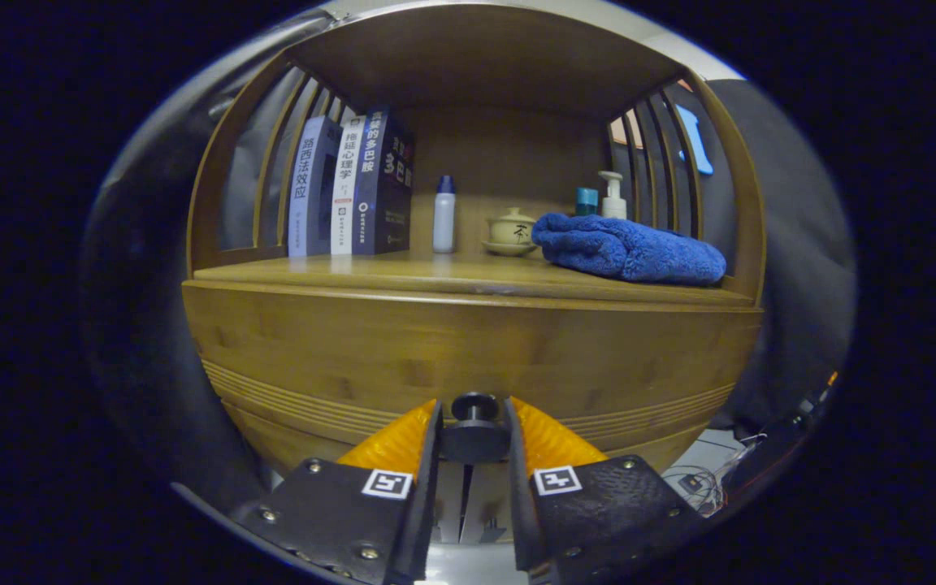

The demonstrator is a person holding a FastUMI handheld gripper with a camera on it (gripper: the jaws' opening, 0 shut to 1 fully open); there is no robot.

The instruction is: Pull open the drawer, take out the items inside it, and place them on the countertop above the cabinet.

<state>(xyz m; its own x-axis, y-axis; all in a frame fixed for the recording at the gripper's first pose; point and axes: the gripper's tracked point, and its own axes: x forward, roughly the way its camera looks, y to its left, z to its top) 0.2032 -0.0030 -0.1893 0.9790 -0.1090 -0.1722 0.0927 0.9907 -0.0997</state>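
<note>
Knob (pixel 474 406) of the drawer (pixel 468 357) sits between the tongs (pixel 474 426), pinched by both fingers | worktop (pixel 452 275) above holds books (pixel 350 187), bottle (pixel 444 214), blue towel (pixel 626 248)

**Wooden shelf unit in a dark booth**

A brown bamboo cabinet (pixel 468 349) has slatted side rails (pixel 273 179) and a flat wooden roof board (pixel 476 57). Dark cloth wall (pixel 793 244) hangs behind it. Pale floor (pixel 708 459) with thin cables (pixel 699 483) shows beside the cabinet.
</note>
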